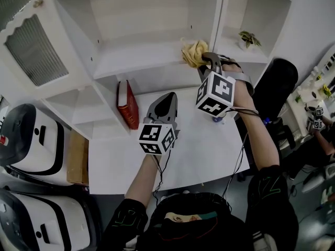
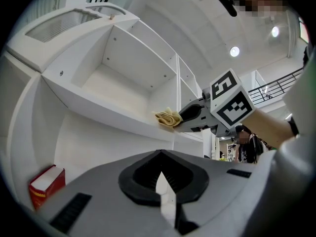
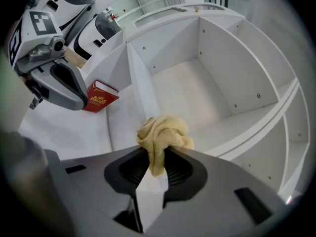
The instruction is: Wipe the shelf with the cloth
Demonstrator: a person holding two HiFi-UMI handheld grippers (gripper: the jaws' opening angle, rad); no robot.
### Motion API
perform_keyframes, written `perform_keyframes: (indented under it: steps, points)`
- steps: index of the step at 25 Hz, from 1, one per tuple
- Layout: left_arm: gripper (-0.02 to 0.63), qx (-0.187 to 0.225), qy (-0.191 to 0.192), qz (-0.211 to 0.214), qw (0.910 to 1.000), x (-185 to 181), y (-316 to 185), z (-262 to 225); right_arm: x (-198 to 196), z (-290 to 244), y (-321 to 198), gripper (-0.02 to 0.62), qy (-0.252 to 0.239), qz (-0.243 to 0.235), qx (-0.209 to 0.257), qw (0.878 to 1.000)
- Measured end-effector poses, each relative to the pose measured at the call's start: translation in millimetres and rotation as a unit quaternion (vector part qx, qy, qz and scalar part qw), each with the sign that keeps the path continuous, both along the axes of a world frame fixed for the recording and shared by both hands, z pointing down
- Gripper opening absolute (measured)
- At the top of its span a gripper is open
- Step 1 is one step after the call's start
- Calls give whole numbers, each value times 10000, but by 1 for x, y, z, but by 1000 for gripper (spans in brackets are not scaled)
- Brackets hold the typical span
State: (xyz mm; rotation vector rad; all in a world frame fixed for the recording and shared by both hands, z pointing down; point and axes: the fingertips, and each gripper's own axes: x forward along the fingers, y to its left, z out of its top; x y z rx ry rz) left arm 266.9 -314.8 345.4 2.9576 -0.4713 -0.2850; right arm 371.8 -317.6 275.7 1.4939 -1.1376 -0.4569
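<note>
A crumpled yellow cloth (image 1: 193, 52) rests on the front right end of the white shelf board (image 1: 133, 59). My right gripper (image 1: 208, 61) is shut on the cloth (image 3: 161, 135), holding it bunched between the jaws at the board's edge. The same cloth (image 2: 168, 117) and the right gripper (image 2: 190, 116) show in the left gripper view. My left gripper (image 1: 166, 99) hangs lower, over the white desk (image 1: 204, 150), shut with nothing in it. Its closed jaws point up toward the shelf (image 2: 113, 110).
A red book (image 1: 127, 105) leans upright below the shelf, also the red book (image 3: 100, 97). A small plant (image 1: 249, 38) stands in the right-hand compartment. A white upright divider (image 1: 219, 14) is just right of the cloth. White machines (image 1: 31, 140) stand at left.
</note>
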Motion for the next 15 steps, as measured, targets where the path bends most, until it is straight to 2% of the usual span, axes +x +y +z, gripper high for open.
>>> perform_keyframes:
  steps: [4, 7, 12, 15]
  points:
    - [-2, -67, 24, -60, 10000, -7, 0, 2, -1, 8, 11, 94, -86, 11, 81, 9999]
    - [-2, -72, -6, -139, 9999, -11, 3, 3, -3, 14, 23, 94, -336, -45, 180, 9993]
    - [-2, 571, -164, -19, 9982, -12, 38, -11, -6, 29, 44, 95, -914, -119, 397, 9950]
    - [-2, 891, -375, -151, 9952, -17, 48, -8, -8, 41, 58, 95, -1595, -111, 647, 9850]
